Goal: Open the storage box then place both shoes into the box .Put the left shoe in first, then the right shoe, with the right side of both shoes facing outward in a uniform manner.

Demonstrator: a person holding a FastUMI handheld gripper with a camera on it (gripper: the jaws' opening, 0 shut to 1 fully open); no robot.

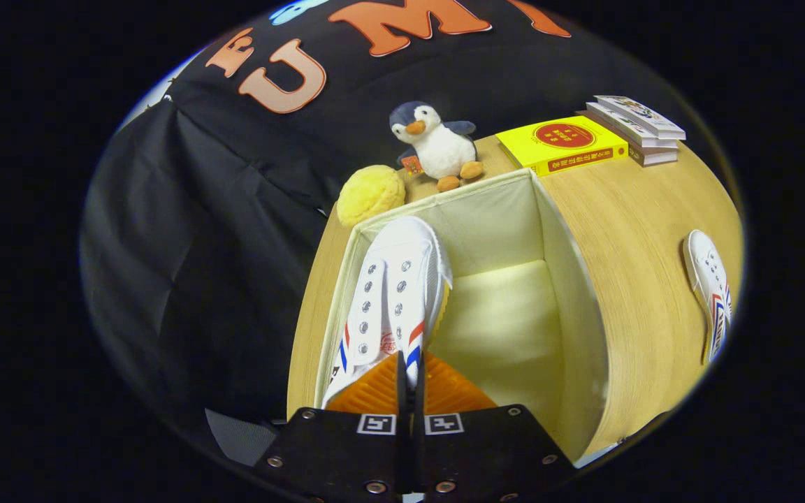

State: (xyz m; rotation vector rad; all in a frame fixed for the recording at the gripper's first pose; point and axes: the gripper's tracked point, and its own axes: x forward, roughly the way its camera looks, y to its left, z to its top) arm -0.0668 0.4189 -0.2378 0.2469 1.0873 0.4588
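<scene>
The gripper (409,381) was at the bottom centre of the frame, and its two fingers were pressed nearly together on the heel part of a white shoe (392,300). The jaws were clamped on this shoe, with only a thin piece of it between them. I judge it was held by the heel so that the toe could go down first into the storage box (570,279).

The box stood open in the middle of the frame, on the wooden table (640,230). No lid was visible. The held shoe hung along the left wall of the box, its toe pointing toward the far wall. The right part of the box floor was free, probably so that the second shoe could lie beside the first.

The second shoe (710,293) lay on the table at the right edge of the frame, well apart from the box, waiting for its turn. So there were two shoes: one in the gripper and one on the table.

Behind the box, in the upper part of the frame, I counted one penguin toy (437,143), one yellow round plush thing (370,193), one yellow book (562,143) and a small stack of books (636,126), perhaps three, though I could not count them surely.
</scene>
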